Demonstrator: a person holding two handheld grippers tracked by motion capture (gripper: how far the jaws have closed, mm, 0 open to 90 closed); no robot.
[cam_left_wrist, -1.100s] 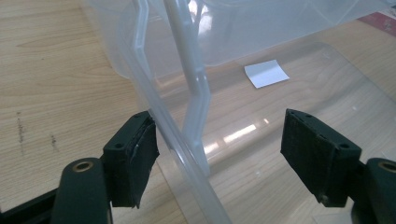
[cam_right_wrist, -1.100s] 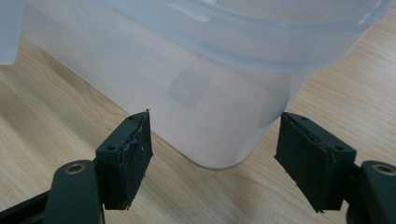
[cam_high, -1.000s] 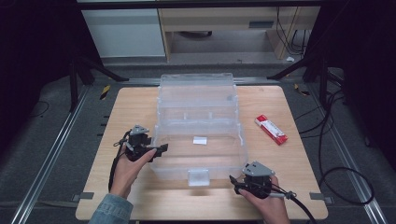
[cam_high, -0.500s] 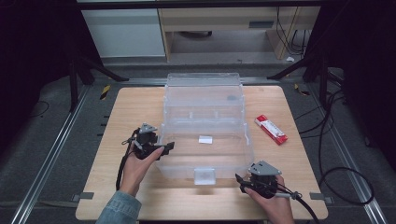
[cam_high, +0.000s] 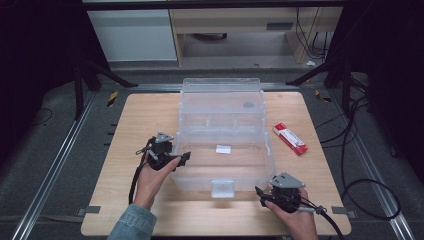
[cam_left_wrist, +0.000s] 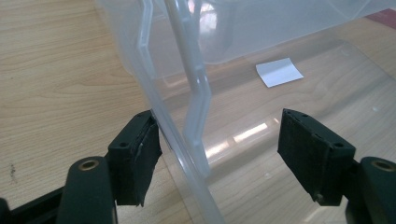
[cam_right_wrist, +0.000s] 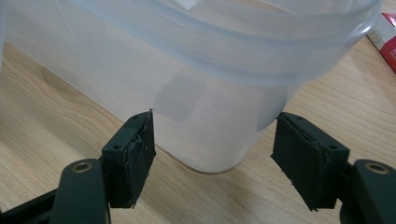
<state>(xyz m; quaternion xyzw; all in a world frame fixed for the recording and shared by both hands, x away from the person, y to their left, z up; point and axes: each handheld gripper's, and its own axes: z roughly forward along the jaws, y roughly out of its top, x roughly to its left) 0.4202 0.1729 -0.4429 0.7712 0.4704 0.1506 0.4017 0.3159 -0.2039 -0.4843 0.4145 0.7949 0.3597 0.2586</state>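
Note:
A clear plastic storage box (cam_high: 200, 176) stands mid-table, its lid (cam_high: 221, 86) tipped up at the back. A white label (cam_high: 223, 149) lies on its floor. My left gripper (cam_high: 184, 157) is open at the box's left side. In the left gripper view the jaws straddle the left wall (cam_left_wrist: 187, 140), which touches the left pad (cam_left_wrist: 140, 154), and the white label (cam_left_wrist: 279, 72) shows beyond. My right gripper (cam_high: 259, 192) is open just in front of the box's front right corner (cam_right_wrist: 219, 140), which sits between the spread jaws without touching them.
A red and white carton (cam_high: 290, 138) lies on the wooden table (cam_high: 140, 115) to the right of the box; its end shows at the corner (cam_right_wrist: 386, 37). Cables trail off the right table edge. Dark floor and metal rails surround the table.
The box has shifted a little to the right, and my left gripper has followed its left wall. My right gripper has drifted slightly right along the front edge.

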